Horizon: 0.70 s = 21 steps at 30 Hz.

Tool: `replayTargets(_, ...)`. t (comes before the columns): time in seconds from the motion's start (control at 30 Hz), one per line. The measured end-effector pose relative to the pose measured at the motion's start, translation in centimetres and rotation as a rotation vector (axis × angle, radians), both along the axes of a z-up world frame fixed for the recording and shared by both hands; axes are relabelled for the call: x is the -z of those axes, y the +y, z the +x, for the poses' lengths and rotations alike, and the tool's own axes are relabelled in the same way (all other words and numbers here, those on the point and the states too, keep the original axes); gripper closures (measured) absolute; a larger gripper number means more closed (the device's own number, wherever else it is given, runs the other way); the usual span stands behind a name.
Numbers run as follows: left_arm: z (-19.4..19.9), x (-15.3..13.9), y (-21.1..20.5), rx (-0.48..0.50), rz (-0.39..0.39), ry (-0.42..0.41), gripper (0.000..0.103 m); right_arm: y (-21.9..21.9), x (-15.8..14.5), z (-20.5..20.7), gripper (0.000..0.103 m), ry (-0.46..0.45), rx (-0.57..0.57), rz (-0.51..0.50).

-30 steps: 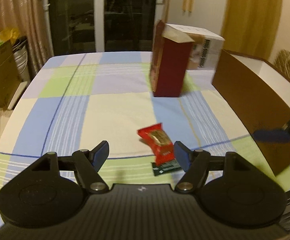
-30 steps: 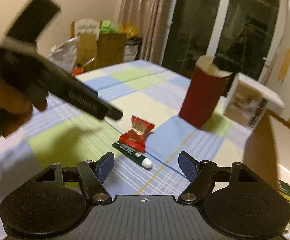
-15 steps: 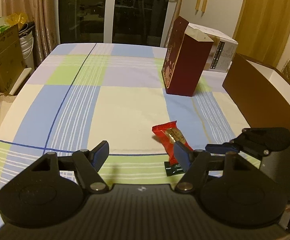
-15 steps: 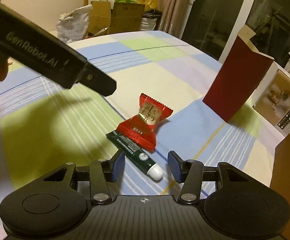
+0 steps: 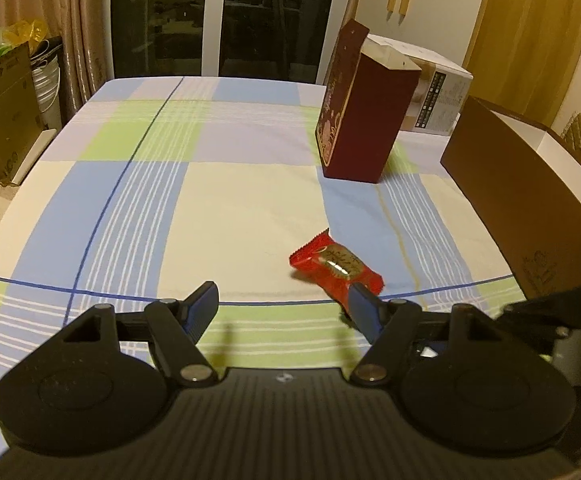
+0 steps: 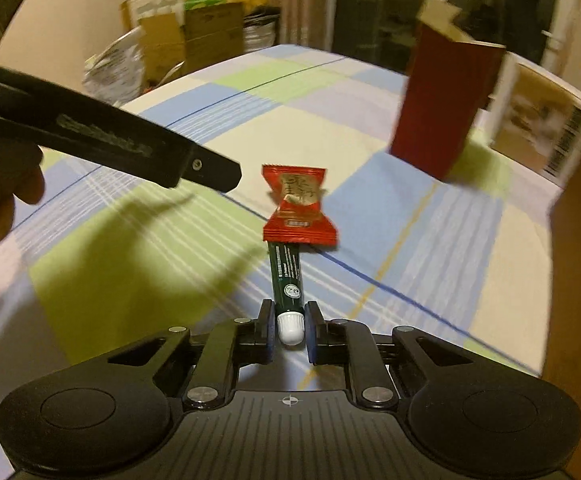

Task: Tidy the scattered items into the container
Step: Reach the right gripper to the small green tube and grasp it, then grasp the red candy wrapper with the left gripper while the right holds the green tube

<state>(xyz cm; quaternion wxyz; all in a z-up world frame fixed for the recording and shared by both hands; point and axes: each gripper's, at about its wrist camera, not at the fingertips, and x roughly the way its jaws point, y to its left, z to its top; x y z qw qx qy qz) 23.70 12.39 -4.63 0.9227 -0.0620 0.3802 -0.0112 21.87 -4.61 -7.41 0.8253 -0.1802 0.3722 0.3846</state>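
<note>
Right gripper [image 6: 289, 326] clamped on the green tube's [image 6: 287, 276] white cap
Left gripper [image 5: 282, 304] gapes empty — red candy packet [image 5: 336, 266] overlaps the tube's far end

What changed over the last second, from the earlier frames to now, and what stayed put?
The right gripper came down with open jaws over the green tube and shut on its white-capped end. The red candy lies across the tube's far end as before. The left gripper stayed open and empty above the cloth. The red box and the brown container have not shifted.
</note>
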Motion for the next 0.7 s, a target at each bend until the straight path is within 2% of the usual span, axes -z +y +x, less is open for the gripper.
replayTargets(0.3,2.3,1.6,-1.8,0.05,-0.024,0.0,0.036,-5.0,-0.4,-3.7,0.086,-0.035,0.247,0.002)
replayTargets(0.5,4.4,2.5,-2.4,0.018,-0.095,0.014,0.036,-5.1,-0.8,-4.3,0.086,-0.063,0.271,-0.005)
replayTargets(0.63,5.7,3.2,-3.4,0.019,-0.085,0.031,0.036,-6.0,-0.7,-3.8,0.086,-0.057,0.307,-0.002)
replayTargets(0.7,6.2,3.5,-3.8,0.026,-0.073,0.043,0.041,-6.4,-0.5,-3.4,0.086,-0.05,0.321,-0.001)
